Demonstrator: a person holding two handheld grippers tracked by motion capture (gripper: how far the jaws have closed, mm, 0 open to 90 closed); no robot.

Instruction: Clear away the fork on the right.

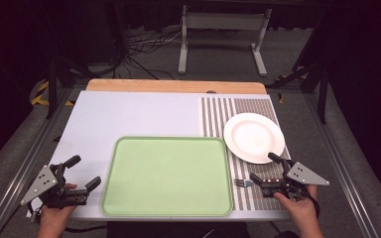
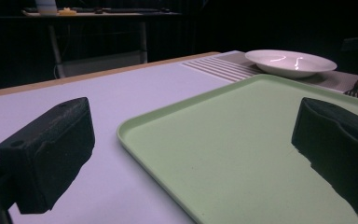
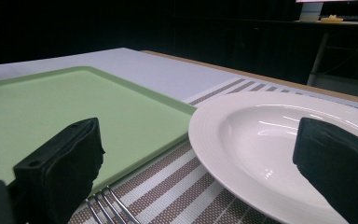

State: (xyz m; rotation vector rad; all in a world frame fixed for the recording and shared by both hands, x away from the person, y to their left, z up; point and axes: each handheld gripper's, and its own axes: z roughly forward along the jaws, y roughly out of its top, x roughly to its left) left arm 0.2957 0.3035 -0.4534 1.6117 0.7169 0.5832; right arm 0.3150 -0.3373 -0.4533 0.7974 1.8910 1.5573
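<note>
right gripper (image 1: 264, 171): released, jaws wide over silver metal fork (image 1: 243, 183) | fork: on striped placemat (image 1: 218, 111) beside pale green plastic tray (image 1: 110, 183) | left gripper (image 1: 86, 172): released | round white plate (image 3: 205, 140): bare inside

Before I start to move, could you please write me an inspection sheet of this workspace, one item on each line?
Surface: white table top on a wooden board; striped placemat at its right.
Job's things: fork on the placemat below the right claw; white plate empty; green tray empty.
Clutter: nothing seen.
Grippers: left claw open beside the tray's left edge; right claw open, nothing between its jaws.
Cables: a bundle on the floor beyond the table.
Surroundings: grey carpet, metal stand, dark background.
</note>
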